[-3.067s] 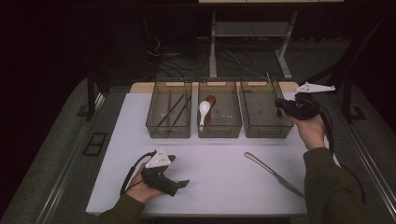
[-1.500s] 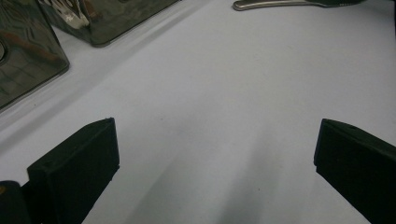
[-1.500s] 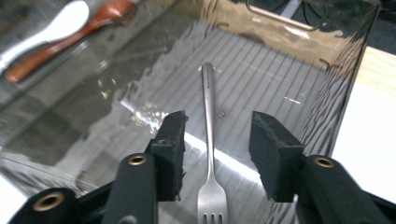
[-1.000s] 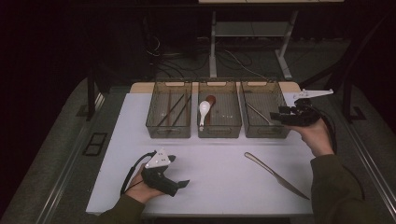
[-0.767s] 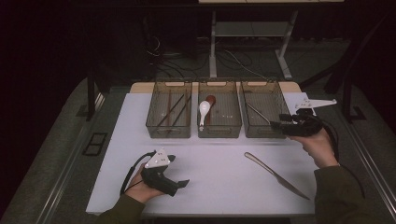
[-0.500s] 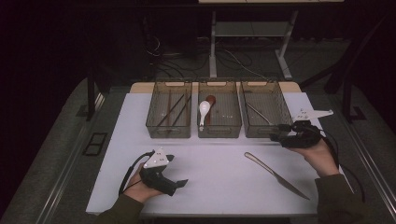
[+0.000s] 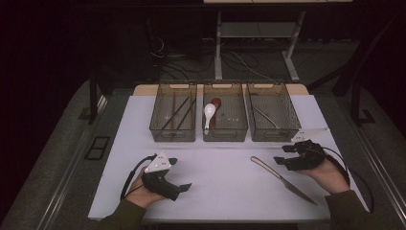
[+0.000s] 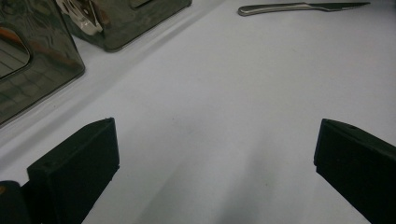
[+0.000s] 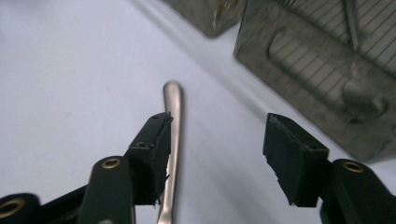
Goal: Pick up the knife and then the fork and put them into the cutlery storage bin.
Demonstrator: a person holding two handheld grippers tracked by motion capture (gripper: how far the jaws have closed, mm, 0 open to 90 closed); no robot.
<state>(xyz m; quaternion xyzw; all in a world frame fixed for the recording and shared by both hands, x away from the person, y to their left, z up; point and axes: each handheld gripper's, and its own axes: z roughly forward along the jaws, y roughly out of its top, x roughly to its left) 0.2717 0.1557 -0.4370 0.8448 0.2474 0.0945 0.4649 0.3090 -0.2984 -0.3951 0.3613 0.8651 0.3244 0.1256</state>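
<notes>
Right gripper (image 7: 286,155): your jaws are apart with nothing pinched, hovering just over the knife's handle end; they've just closed in a little.
Knife (image 7: 282,179): flat on the white table (image 7: 225,172), near right, in front of the right bin (image 7: 273,114).
Left gripper (image 7: 178,175): jaws wide apart, holding nothing, near left.

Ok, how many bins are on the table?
3, side by side along the far edge: left bin, middle bin, right bin.
</notes>
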